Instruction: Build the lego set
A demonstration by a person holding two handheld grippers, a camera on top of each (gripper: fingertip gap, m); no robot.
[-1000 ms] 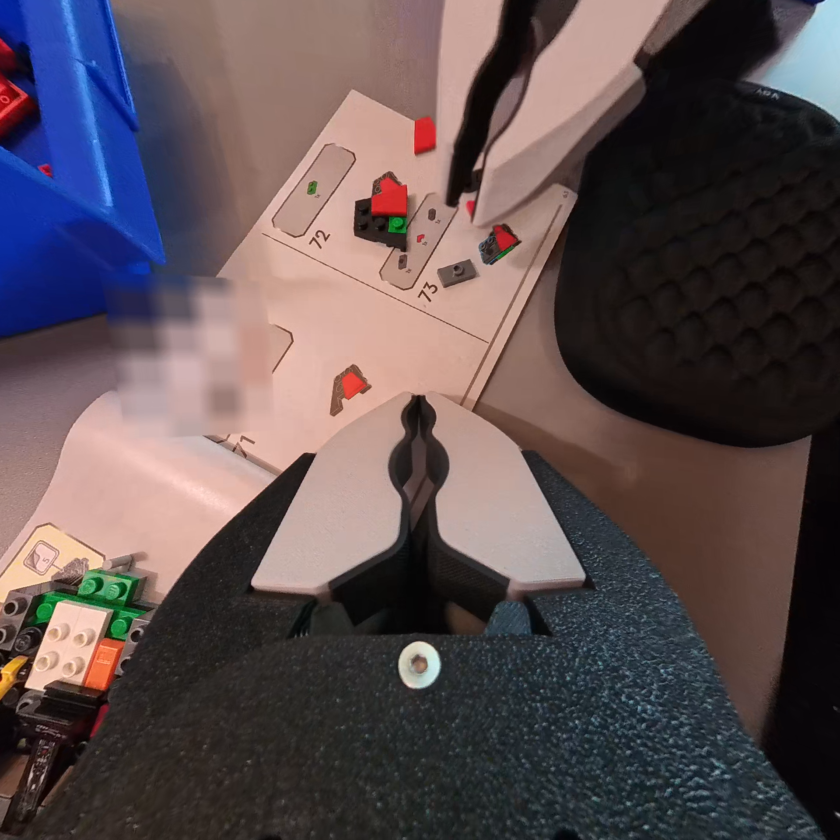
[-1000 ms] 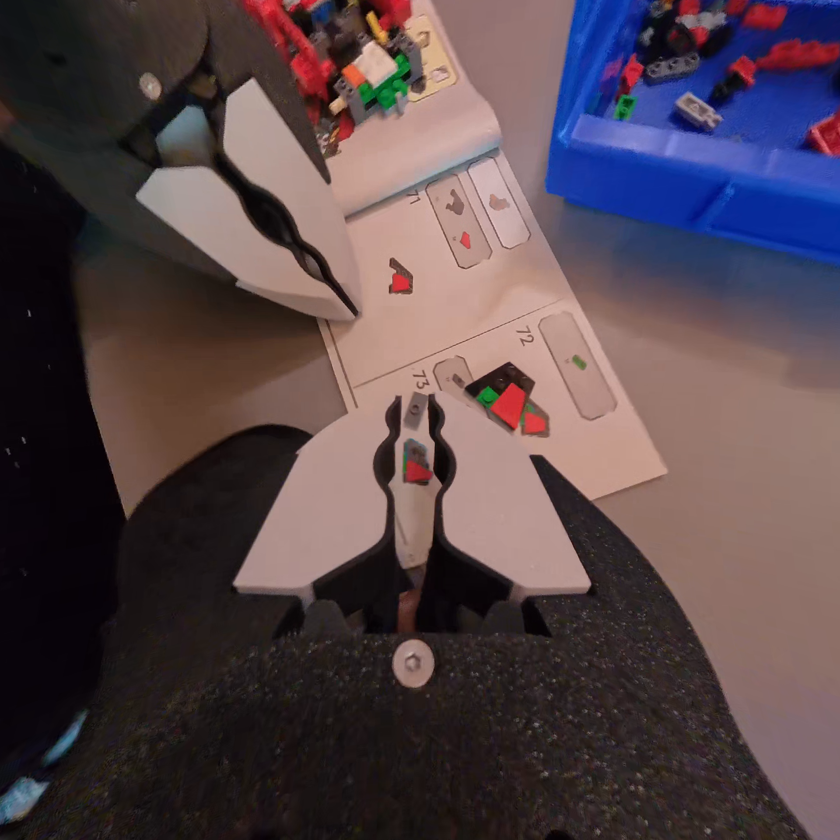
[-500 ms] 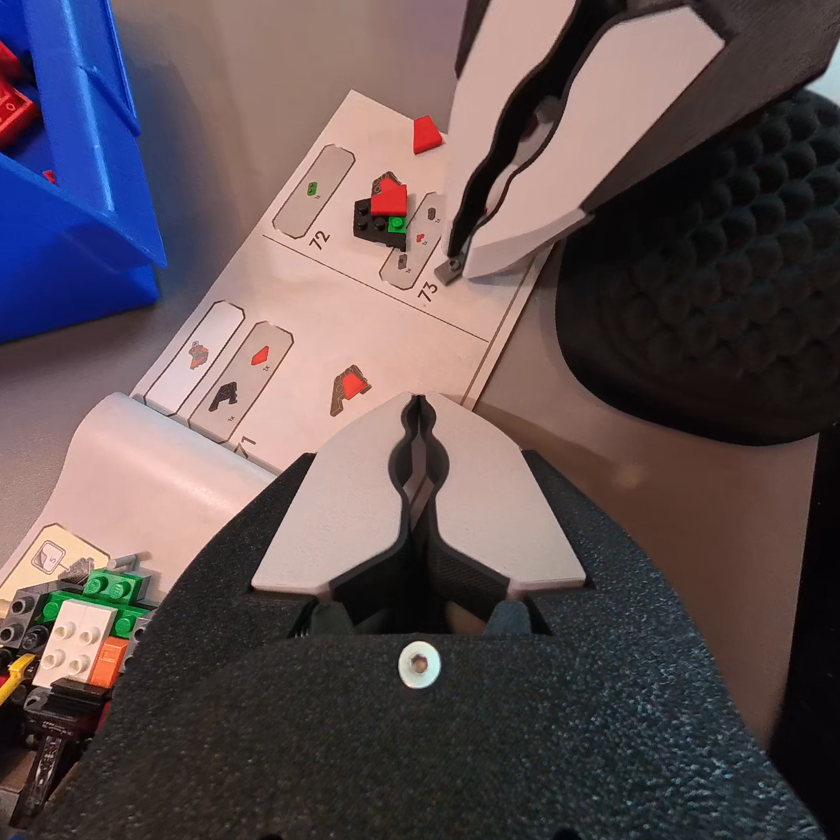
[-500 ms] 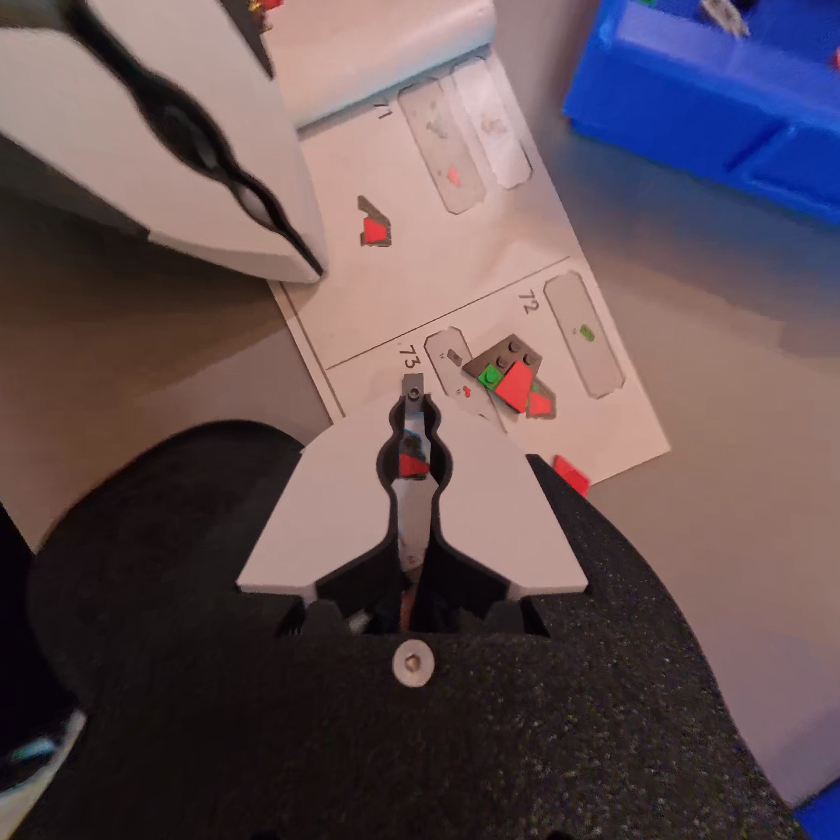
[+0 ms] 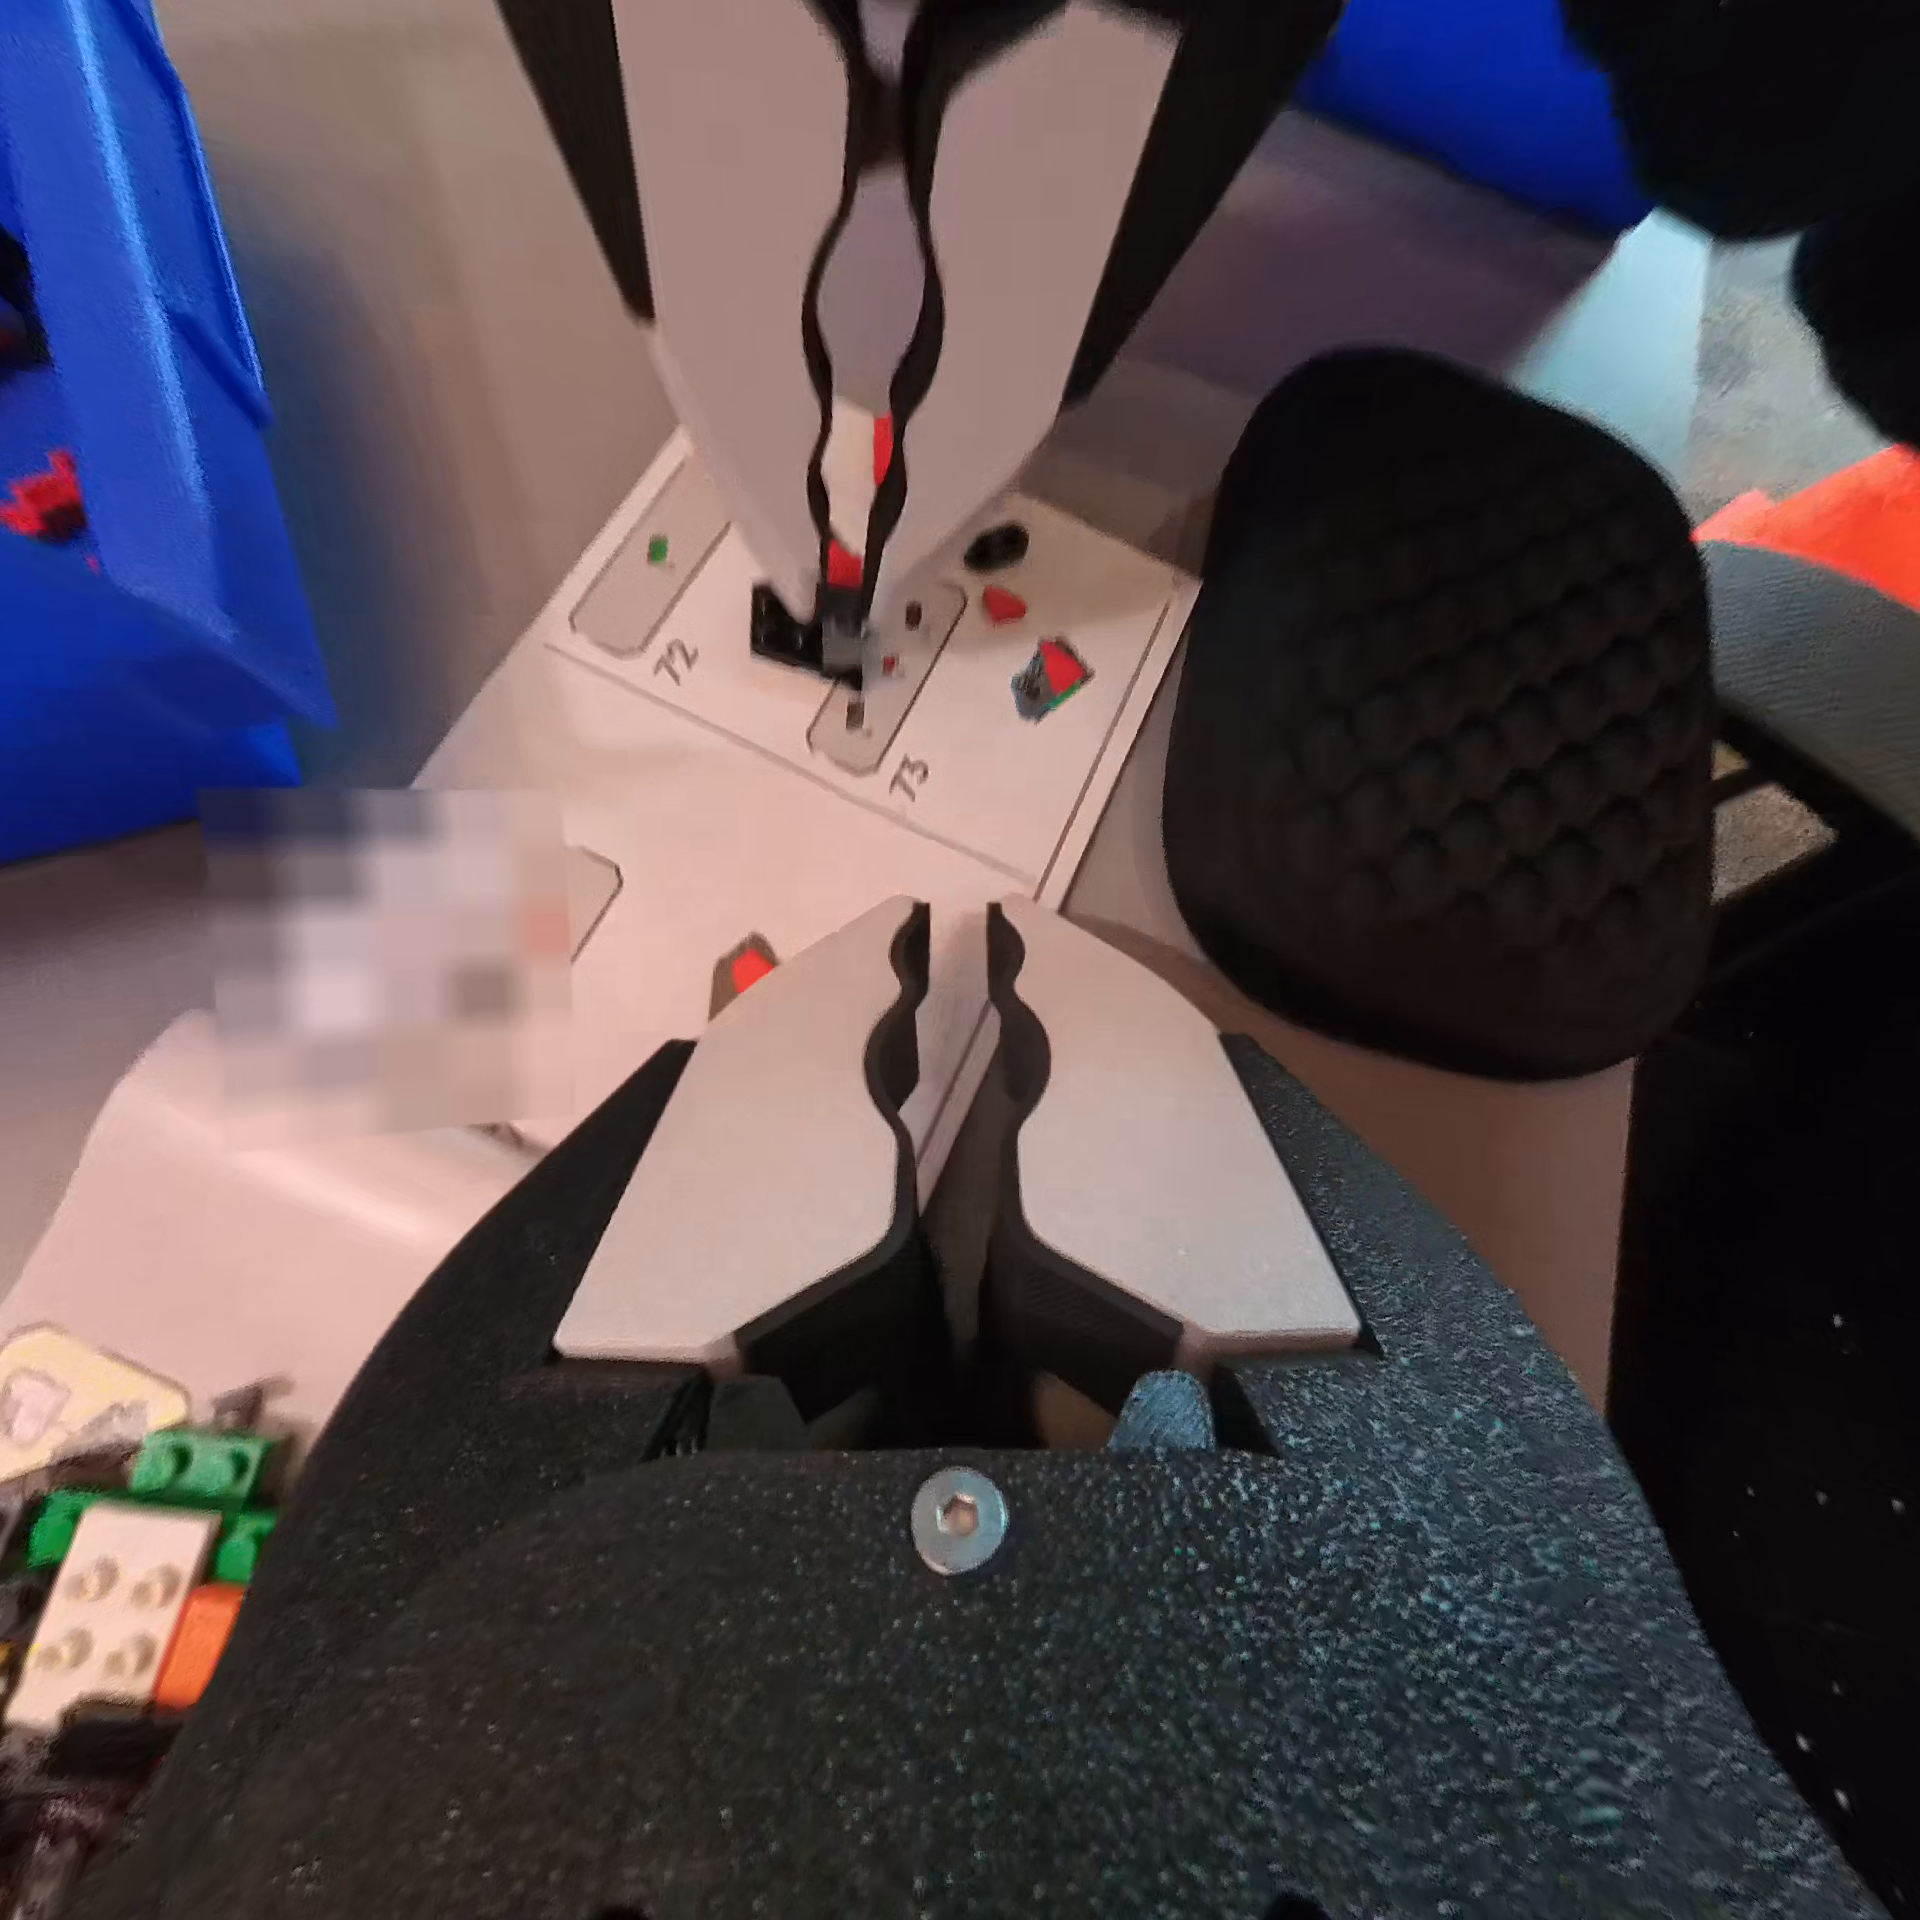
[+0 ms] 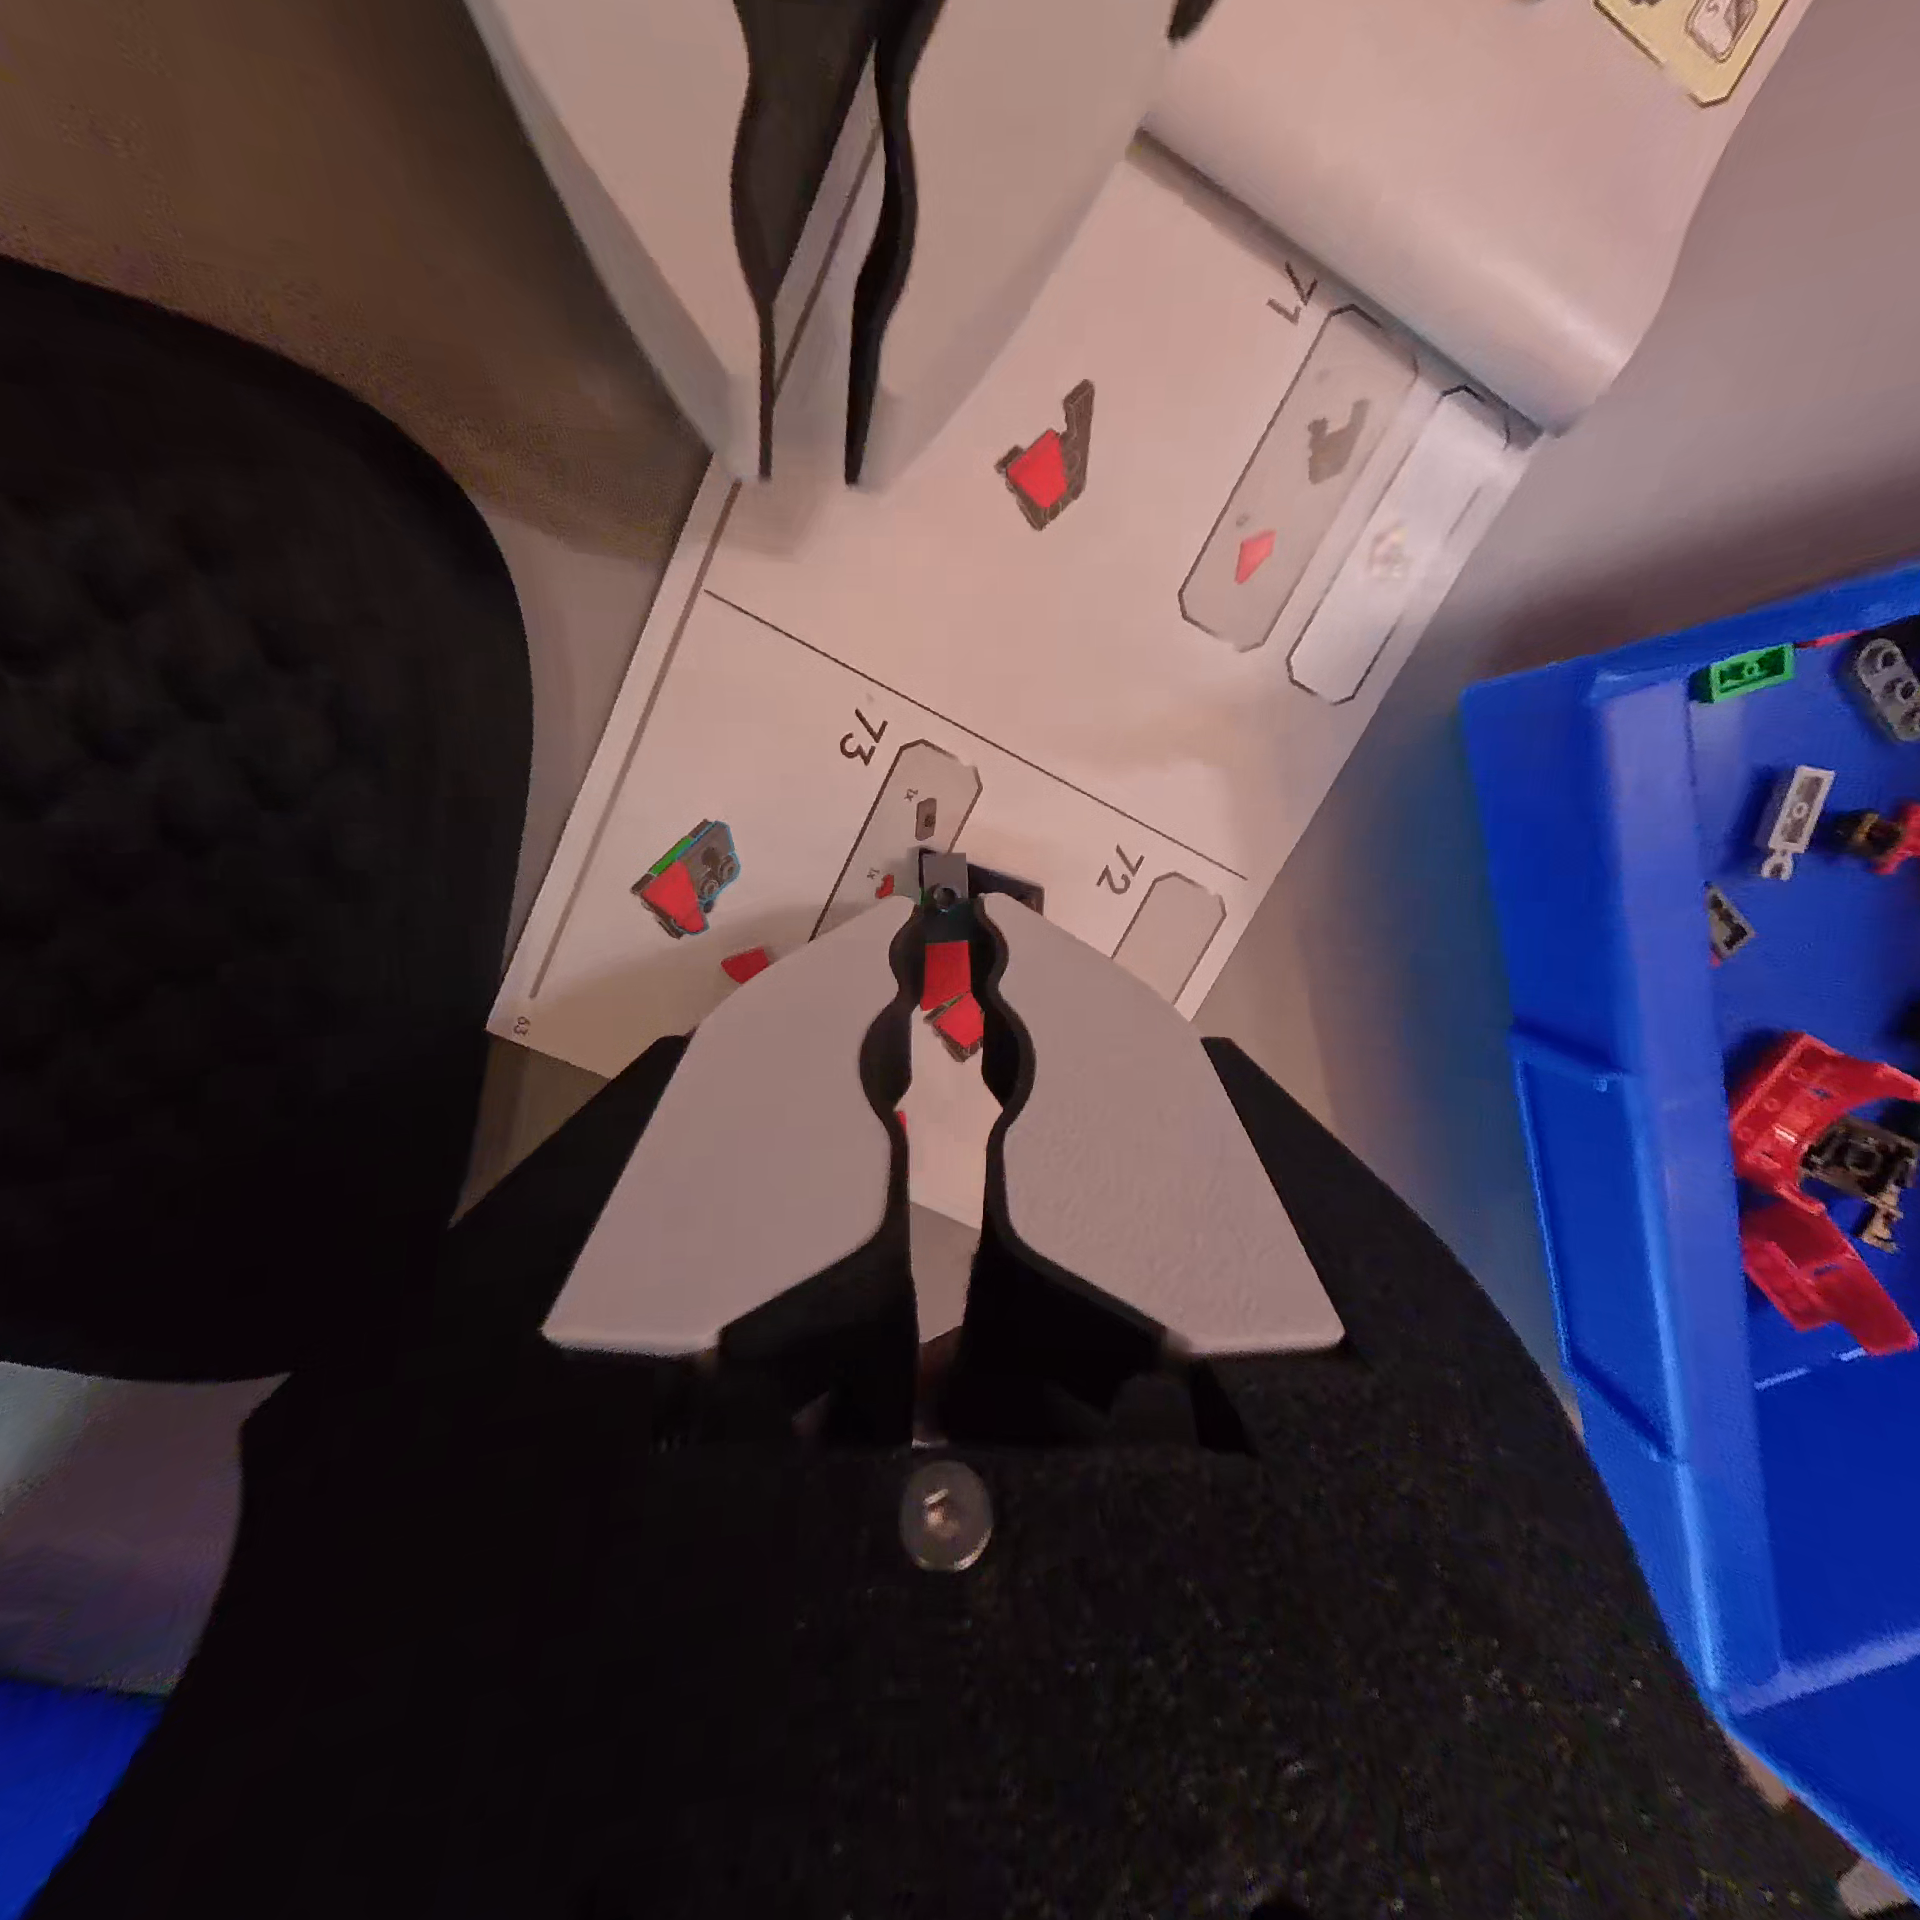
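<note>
- Right claw (image 6: 943, 902) pinches a small grey plate (image 6: 943, 873) at its tips, over the black base (image 5: 781, 629) on the manual (image 6: 997, 665)
- Left claw (image 5: 951, 914), slightly ajar, holds nothing
- Line up studs, then press straight down

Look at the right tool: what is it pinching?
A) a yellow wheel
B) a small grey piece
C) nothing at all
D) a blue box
B: the right tool has its tips closed on a small grey piece, held over the black-and-red piece on the booklet.
</note>
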